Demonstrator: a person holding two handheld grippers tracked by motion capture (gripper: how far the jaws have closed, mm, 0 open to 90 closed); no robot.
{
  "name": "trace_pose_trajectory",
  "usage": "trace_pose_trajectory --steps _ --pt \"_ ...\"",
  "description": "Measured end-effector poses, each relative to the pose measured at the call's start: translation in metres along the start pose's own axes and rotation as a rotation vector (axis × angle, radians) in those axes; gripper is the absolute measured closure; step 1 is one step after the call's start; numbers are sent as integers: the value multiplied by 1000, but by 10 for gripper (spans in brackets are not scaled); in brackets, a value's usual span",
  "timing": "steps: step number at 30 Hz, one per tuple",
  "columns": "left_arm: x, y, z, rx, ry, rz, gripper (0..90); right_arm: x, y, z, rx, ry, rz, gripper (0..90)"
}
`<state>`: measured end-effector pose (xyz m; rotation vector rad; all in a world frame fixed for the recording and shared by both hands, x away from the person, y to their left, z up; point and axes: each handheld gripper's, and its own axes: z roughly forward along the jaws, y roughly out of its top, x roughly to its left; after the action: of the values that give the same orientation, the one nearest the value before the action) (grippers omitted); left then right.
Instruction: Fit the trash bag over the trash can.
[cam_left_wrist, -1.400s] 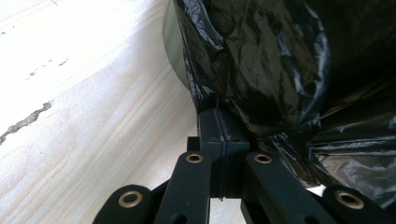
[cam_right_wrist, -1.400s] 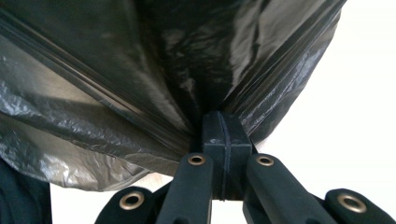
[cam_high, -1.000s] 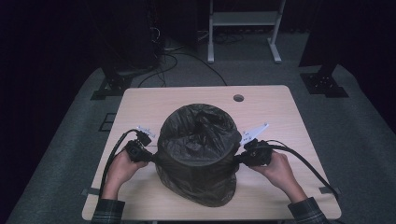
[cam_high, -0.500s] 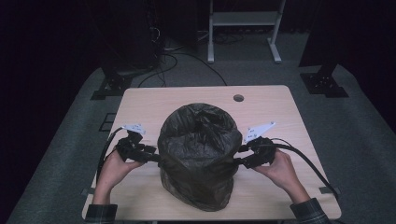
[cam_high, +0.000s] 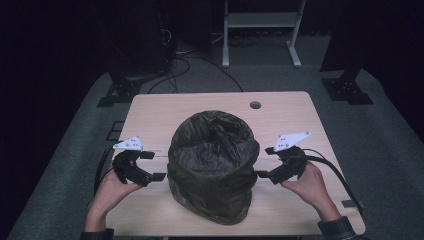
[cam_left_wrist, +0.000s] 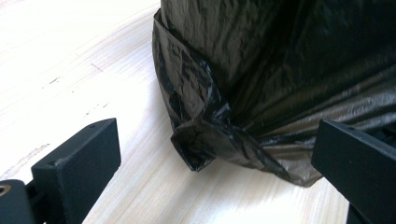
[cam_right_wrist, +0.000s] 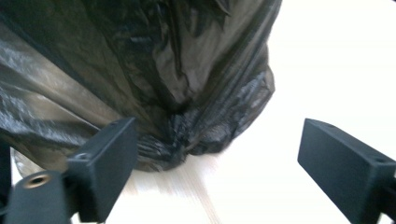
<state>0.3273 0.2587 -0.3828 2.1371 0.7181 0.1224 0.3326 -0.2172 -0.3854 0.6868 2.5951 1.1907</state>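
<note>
A bin lined with a dark, crinkled plastic bag (cam_high: 212, 165) stands in the middle of the light wooden table (cam_high: 150, 115), its mouth open upward. My left gripper (cam_high: 153, 166) sits just left of it, jaws wide apart; they have just been opening, and they touch nothing. In the left gripper view a bunched fold of the bag (cam_left_wrist: 201, 140) hangs free between the pads (cam_left_wrist: 79, 168). At the bin's right side my right gripper (cam_high: 265, 162) is open too, its jaws also just opened. A knotted lump of bag (cam_right_wrist: 187, 135) lies loose ahead of them.
A round cable hole (cam_high: 255, 105) sits near the table's far edge. Behind the table stand a white frame (cam_high: 260, 30) and black stand feet (cam_high: 345, 90) on grey carpet. Cables trail from both grippers over the table's near corners.
Both grippers were shut against the bag's sides; their jaws have since spread and let it go. Each hand has drawn a little outward from the bin.
</note>
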Motion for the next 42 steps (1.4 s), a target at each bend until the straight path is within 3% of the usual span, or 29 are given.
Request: trace_pose_trajectory --steps 6,12,16,22,24,29,36,42 --pt "-5 -20 0 35 44 44 0 -2 -5 -11 -31 4 -1 101" --pt "-7 -43 3 46 40 72 0 -2 -4 -20 -41 -9 -11 102" --pt "-9 -59 10 72 63 90 0 -3 -1 -27 -62 -21 -15 101" --pt "-9 -77 23 98 78 88 0 -5 4 -35 -83 -27 -19 102" --pt "-8 -81 28 124 102 98 0 -5 8 -38 -95 -25 -21 103" --pt "-4 -89 40 173 114 92 0 -4 19 -46 -111 -23 -33 115" --pt "-3 -97 43 85 131 116 0 -4 40 -58 -145 -16 -62 115" --pt "-3 -97 43 82 130 118 0 -1 58 -60 -144 -8 -90 115"
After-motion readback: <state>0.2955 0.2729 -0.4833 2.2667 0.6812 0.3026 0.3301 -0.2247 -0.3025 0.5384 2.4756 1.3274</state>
